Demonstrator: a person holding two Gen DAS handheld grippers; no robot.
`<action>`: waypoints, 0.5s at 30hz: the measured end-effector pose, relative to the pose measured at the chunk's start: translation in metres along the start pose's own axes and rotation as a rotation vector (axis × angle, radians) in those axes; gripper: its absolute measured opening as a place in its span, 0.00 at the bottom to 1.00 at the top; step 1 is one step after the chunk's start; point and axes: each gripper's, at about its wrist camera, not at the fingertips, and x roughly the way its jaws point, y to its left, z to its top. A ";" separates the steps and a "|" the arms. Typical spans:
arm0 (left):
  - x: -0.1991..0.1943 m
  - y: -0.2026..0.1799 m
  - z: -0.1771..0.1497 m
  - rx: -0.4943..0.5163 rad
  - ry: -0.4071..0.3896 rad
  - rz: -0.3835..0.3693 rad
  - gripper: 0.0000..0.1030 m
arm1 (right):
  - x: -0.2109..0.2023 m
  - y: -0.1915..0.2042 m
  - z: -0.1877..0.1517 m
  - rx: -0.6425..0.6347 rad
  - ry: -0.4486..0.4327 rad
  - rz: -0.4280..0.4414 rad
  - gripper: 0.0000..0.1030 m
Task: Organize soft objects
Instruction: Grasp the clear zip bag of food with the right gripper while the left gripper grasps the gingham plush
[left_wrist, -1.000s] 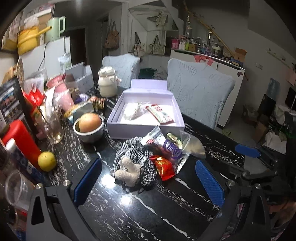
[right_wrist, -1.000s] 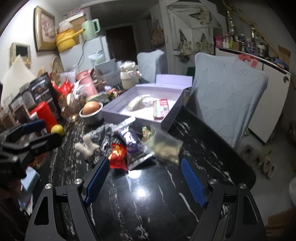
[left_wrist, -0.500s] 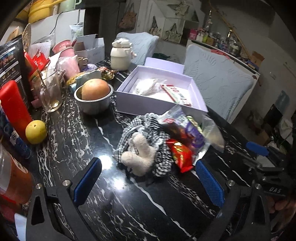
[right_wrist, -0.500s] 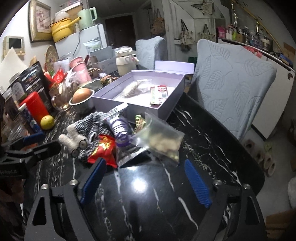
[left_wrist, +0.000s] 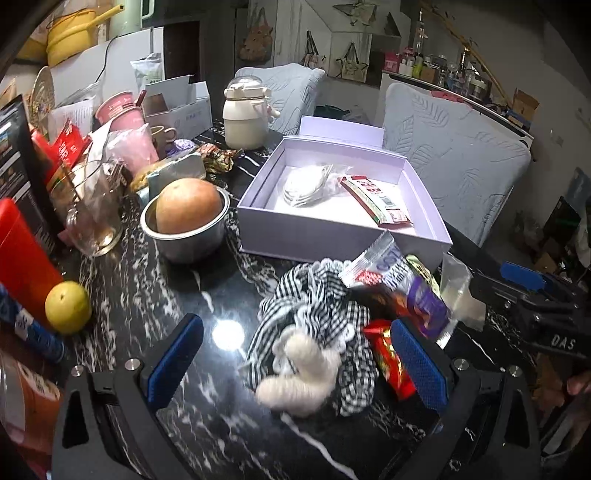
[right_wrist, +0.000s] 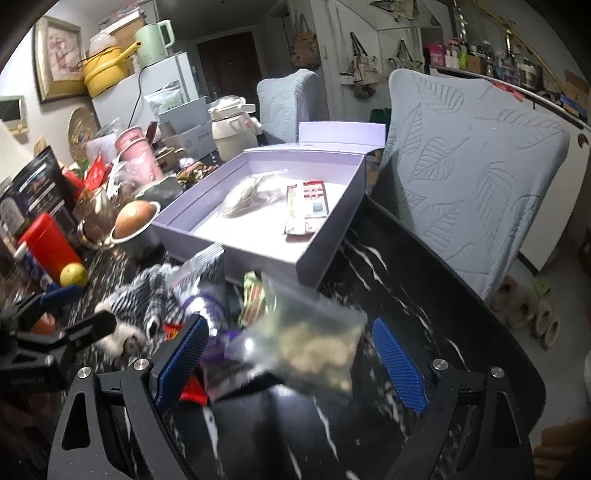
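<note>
Currently, your left gripper (left_wrist: 295, 354) sits at the bottom of the left wrist view with its fingers spread wide and nothing between them. Your right gripper (right_wrist: 291, 354) sits at the bottom of the right wrist view, likewise spread and empty.

Just ahead of the left gripper, lower centre of frame, lies the checkered cloth (left_wrist: 317, 314) with a white plush piece (left_wrist: 303, 373) resting on its near side. Both look light and limp; expect them to sag and trail when lifted. Take hold at the bunched middle of the cloth, not at a loose edge.

To the right of the cloth, touching it, is a heap of snack packets (left_wrist: 391, 280). Their film looks slippery and crinkly. In the right wrist view, a clear bag of pale pieces (right_wrist: 314, 347) sits between the right gripper's fingers, blurred. Pinch it at its upper seam, gently, since the contents may crush.

Beyond the heap, centre frame, stands the open lavender box (left_wrist: 343, 236), already containing a wrapped pale item (left_wrist: 306, 181) and a flat packet (left_wrist: 376, 201). It appears to be the destination.

At centre left, a metal bowl (left_wrist: 184, 240) stands beside the box.
</note>
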 end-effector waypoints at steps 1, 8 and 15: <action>0.002 0.000 0.002 0.000 0.000 0.003 1.00 | 0.004 -0.001 0.003 0.007 0.001 0.004 0.89; 0.024 0.002 0.008 0.014 0.026 0.042 1.00 | 0.033 -0.017 0.008 0.049 0.067 -0.034 0.89; 0.042 0.013 0.011 0.006 0.058 0.140 1.00 | 0.041 -0.028 -0.001 0.052 0.118 -0.051 0.89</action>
